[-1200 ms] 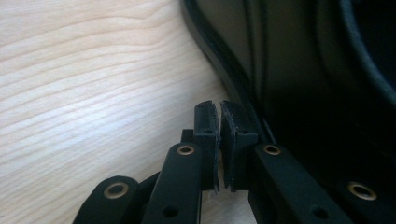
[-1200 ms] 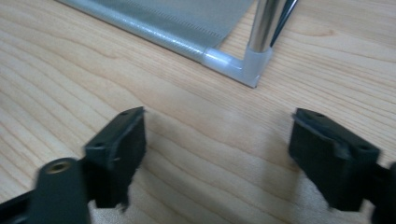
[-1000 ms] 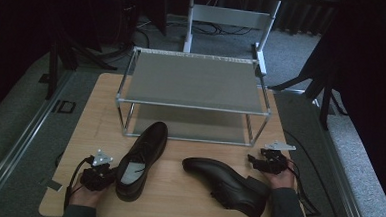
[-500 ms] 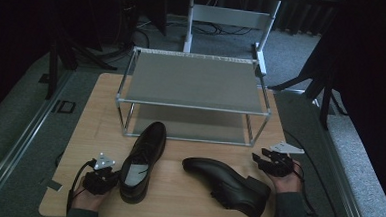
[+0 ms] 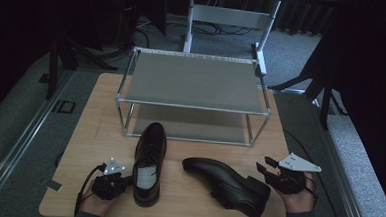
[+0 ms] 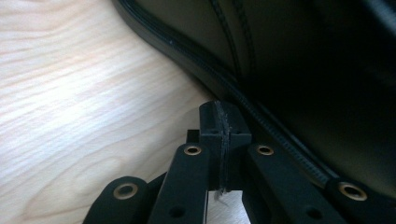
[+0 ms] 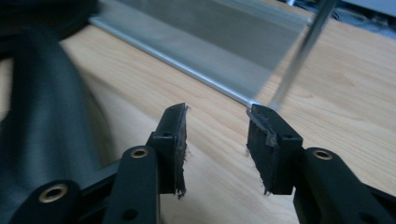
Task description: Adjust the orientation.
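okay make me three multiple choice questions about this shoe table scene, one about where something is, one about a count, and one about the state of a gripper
1. Where does the metal rack stand?
A. behind the shoes
B. on the floor
C. between the shoes

2. How many black shoes lie on the table?
A. one
B. two
C. three

3. How are the jaws of the right gripper?
A. shut on a shoe
C. pressed together
B. open, holding nothing

Answers: 1 A, the left shoe and right shoe lie nearer the person; 2 B, two show; 3 B, bare wood shows between them.

A dim recording studio — black curtains, stand legs and floor cables ring the table.
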The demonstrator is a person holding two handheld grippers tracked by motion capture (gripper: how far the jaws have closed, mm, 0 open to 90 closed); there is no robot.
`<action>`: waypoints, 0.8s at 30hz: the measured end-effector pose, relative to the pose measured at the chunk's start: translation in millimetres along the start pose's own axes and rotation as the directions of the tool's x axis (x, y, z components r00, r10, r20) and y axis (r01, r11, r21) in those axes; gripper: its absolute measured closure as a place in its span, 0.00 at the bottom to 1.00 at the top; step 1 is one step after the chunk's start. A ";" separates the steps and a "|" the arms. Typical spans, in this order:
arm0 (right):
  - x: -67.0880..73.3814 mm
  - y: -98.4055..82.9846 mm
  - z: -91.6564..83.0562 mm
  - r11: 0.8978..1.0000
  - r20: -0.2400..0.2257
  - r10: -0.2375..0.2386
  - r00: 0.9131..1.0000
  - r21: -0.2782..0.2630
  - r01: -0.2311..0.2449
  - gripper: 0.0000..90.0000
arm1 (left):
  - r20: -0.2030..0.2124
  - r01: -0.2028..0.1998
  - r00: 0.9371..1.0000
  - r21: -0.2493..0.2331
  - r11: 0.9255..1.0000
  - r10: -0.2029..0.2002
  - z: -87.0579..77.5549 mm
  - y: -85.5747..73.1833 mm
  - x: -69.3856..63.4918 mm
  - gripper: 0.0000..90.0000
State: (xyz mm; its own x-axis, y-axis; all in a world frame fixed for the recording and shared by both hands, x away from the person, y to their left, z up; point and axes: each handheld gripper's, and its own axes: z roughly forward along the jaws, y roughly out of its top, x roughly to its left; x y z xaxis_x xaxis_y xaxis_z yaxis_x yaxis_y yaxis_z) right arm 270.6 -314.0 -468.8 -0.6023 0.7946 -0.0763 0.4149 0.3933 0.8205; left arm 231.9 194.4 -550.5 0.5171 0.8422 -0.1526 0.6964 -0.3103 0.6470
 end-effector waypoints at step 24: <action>70.0 -17.4 -19.0 0.986 -0.183 -0.142 0.973 0.064 0.156 0.40 | 0.163 -0.077 0.983 -0.044 0.996 0.083 37.8 22.6 -47.1 0.96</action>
State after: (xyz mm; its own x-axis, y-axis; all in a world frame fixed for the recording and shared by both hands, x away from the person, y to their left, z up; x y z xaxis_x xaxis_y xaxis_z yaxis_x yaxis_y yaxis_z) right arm 208.3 -274.0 -477.6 -0.7698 0.6323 -0.0873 0.3586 0.5414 0.7604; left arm 242.1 131.0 -556.9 0.6474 0.7303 -0.2181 0.6321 -0.3547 0.6889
